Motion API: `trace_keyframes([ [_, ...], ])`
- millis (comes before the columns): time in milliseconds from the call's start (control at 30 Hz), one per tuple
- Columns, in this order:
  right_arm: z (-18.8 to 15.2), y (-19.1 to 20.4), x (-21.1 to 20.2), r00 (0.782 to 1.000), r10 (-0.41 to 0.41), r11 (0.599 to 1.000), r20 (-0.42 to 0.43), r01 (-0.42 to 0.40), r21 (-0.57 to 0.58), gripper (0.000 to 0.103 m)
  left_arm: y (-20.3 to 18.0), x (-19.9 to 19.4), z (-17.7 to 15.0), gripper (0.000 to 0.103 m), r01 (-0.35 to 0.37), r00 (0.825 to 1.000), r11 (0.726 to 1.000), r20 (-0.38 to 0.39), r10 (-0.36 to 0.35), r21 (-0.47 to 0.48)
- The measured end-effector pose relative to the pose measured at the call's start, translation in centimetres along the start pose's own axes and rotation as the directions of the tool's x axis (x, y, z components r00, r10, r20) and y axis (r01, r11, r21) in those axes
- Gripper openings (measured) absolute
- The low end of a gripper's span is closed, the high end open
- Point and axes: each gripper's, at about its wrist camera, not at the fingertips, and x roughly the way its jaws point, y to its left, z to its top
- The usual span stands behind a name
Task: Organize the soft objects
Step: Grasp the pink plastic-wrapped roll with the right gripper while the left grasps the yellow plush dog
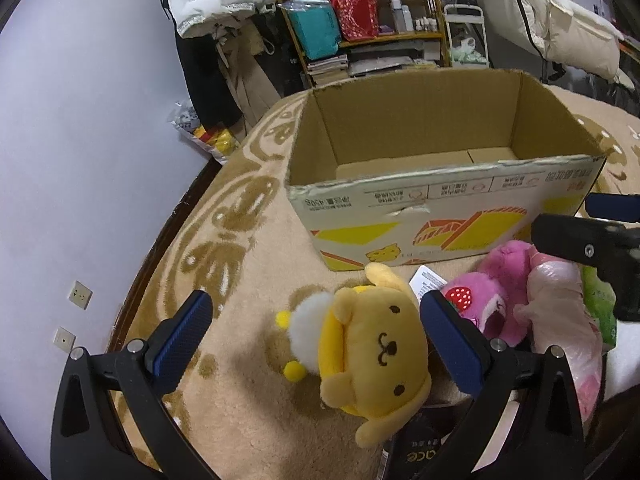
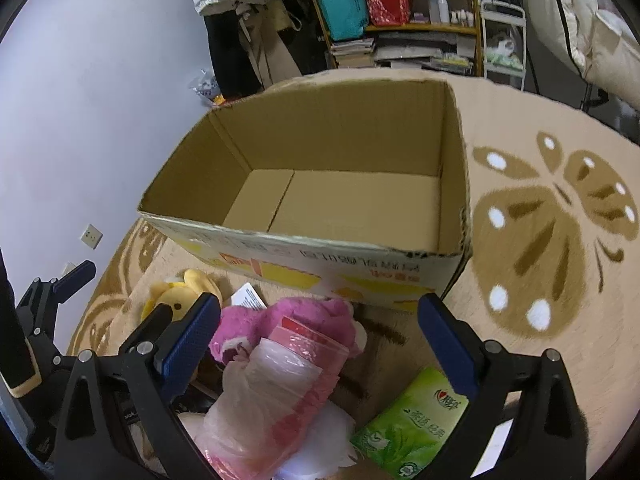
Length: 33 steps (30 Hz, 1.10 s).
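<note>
A yellow dog plush [image 1: 372, 356] lies on the beige rug in front of an open cardboard box [image 1: 440, 200]. My left gripper [image 1: 316, 324] hangs open over it, fingers on either side, nothing gripped. To its right lie a pink strawberry bear plush [image 1: 492, 292] and a pink plastic bag [image 1: 560, 312]. In the right wrist view my right gripper [image 2: 318, 320] is open above the pink bear [image 2: 304, 320] and the plastic bag [image 2: 276, 396]. A green tissue pack [image 2: 416, 428] lies by its right finger. The box [image 2: 320, 248] holds nothing visible. The yellow plush [image 2: 180, 288] peeks out at left.
A black packet [image 1: 420, 452] lies under the yellow plush. The rug [image 2: 540, 240] has brown butterfly patterns to the right of the box. Behind stand a wooden shelf [image 1: 360, 12] with bags and books, hanging coats, and a pale wall [image 1: 80, 120] at left.
</note>
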Motion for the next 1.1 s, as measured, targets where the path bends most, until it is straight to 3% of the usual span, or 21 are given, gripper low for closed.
trace_keyframes([
  [167, -0.9, 0.1, 1.1, 0.999, 0.021, 1.000, -0.047, -0.020, 0.024, 0.103, 0.0, 0.8, -0.3, 0.102, 0.049, 0.998, 0.999, -0.030, -0.049, -0.006],
  [300, -1.8, 1.1, 1.7, 0.997, -0.012, 1.000, -0.079, 0.011, -0.015, 0.092, -0.2, 1.4, -0.9, 0.102, 0.074, 0.995, 0.997, -0.063, -0.074, -0.007],
  [433, -2.6, 1.5, 2.1, 0.994, -0.022, 1.000, -0.106, 0.021, -0.009, 0.089, -0.6, 2.2, -1.6, 0.102, 0.100, 0.989, 0.995, -0.105, -0.100, -0.009],
  [533, -3.1, 1.6, 1.8, 0.994, -0.047, 0.999, -0.102, 0.047, 0.004, 0.087, -0.9, 2.7, -2.1, 0.095, 0.115, 0.985, 0.993, -0.132, -0.116, -0.016],
  [733, -3.5, 1.8, 0.9, 0.995, -0.024, 1.000, -0.100, 0.024, 0.003, 0.061, -0.9, 2.7, -2.4, 0.071, 0.177, 0.973, 0.983, -0.143, -0.183, -0.053],
  [767, -3.4, 1.8, 0.7, 0.996, -0.025, 1.000, -0.091, 0.024, -0.004, 0.058, -0.8, 2.6, -2.4, 0.063, 0.187, 0.971, 0.981, -0.140, -0.193, -0.056],
  [800, -3.3, 1.8, 0.5, 0.997, -0.022, 1.000, -0.080, 0.021, -0.010, 0.052, -0.8, 2.5, -2.4, 0.061, 0.198, 0.969, 0.978, -0.139, -0.205, -0.061],
  [967, -3.0, 1.3, -0.7, 0.999, 0.002, 1.000, -0.034, -0.003, -0.016, 0.047, -0.3, 2.3, -2.7, 0.058, 0.219, 0.963, 0.970, -0.138, -0.233, -0.110],
  [1100, -2.6, 1.5, -1.6, 1.000, 0.000, 0.999, 0.014, 0.000, -0.034, 0.046, 0.3, 1.7, -2.7, 0.057, 0.199, 0.970, 0.971, -0.115, -0.214, -0.134],
])
